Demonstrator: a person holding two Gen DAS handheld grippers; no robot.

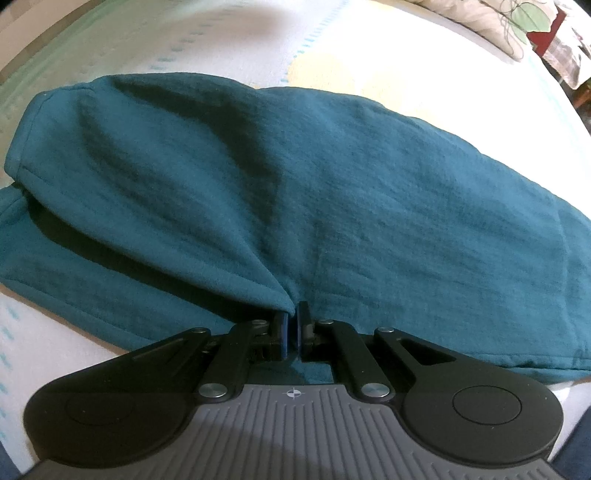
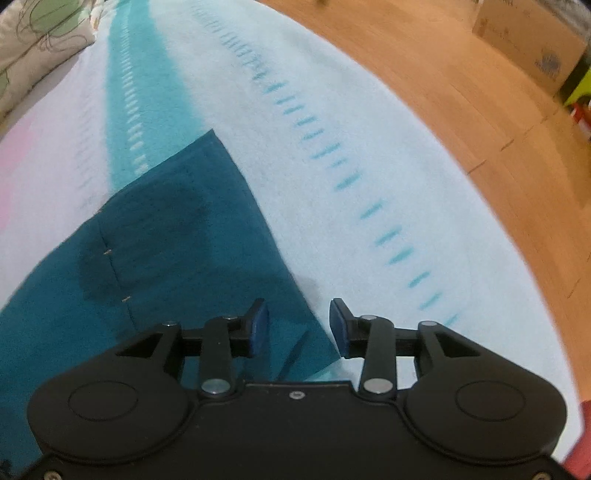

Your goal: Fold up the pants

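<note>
Right wrist view: pants [image 2: 177, 229] edge lies between the spread right claw [image 2: 299, 325].

A striped bedsheet [image 2: 332, 110], floral pillow [image 1: 517, 18], wooden floor [image 2: 461, 92], cardboard box [image 2: 528, 40].

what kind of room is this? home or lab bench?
Likely a home bedroom. The teal pants lie on a bed with a striped, stitched bedspread, a leaf-print pillow sits at the head, and beside the bed there is a wooden floor with a cardboard box.
</note>
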